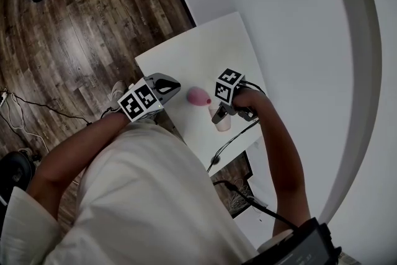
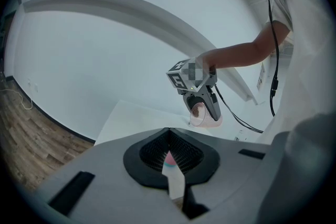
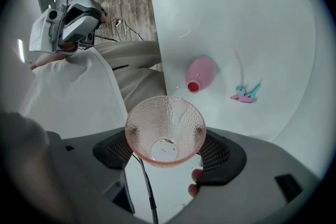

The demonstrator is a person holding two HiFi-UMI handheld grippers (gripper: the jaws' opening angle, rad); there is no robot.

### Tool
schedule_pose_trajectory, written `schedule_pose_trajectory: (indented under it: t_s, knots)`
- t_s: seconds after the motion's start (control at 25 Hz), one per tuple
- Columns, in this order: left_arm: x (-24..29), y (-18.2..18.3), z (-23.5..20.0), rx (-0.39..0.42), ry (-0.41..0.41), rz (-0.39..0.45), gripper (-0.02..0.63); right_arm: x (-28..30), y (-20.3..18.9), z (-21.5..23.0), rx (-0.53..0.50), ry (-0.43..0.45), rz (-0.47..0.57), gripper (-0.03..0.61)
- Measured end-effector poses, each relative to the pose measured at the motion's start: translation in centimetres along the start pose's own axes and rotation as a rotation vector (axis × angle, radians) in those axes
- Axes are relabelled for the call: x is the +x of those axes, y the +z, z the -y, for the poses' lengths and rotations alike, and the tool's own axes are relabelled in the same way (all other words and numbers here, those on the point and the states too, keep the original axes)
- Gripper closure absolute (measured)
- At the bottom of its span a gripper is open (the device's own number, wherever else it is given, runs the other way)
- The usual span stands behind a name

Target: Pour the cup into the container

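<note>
Reaching from the near right, a bare right forearm stretched over the white table, its hand wrapped round the right gripper. That gripper pointed downward at a slant, and its jaws were clamped on the sides of a pink, dimpled cup. In the right gripper view the cup's open mouth faced the camera, so its round base showed inside.

Just beyond the cup on the table was the pink container, with its red mouth turned toward the cup. A thin pale thread ran between the cup's far rim and that mouth; it was too fine to identify. A small pink and turquoise object lay on the table to the right of the container.

At the left, a bent arm came up from a white sleeve to hold the left gripper by the table's near left edge, tilted slightly down. Its jaws were pressed together with nothing between them.
</note>
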State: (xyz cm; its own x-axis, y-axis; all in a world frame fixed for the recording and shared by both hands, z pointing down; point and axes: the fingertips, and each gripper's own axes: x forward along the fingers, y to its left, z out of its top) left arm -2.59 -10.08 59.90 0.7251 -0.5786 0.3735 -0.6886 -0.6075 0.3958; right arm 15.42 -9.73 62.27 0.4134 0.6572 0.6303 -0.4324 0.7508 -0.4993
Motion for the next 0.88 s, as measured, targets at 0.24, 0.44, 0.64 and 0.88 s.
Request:
schedule_pose_trajectory:
  t_s: [0.24, 0.44, 0.64, 0.88]
  knots:
    - [-0.22, -0.11, 0.17, -0.006, -0.003, -0.003, 0.603, -0.14, 0.26, 0.16, -0.006, -0.003, -0.047, 0.204]
    - [-0.59, 0.04, -0.11, -0.012, -0.003, 0.0, 0.603, -0.09, 0.6, 0.22, -0.01, -0.009, -0.097, 0.204]
    - [-0.4, 0.06, 0.06, -0.014, -0.003, -0.001, 0.603, 0.29, 0.77, 0.35, -0.021, -0.016, -0.127, 0.204]
    - [-0.2, -0.08, 0.43, -0.013, -0.006, -0.003, 0.603, 0.67, 0.9, 0.74, -0.03, -0.031, -0.18, 0.204]
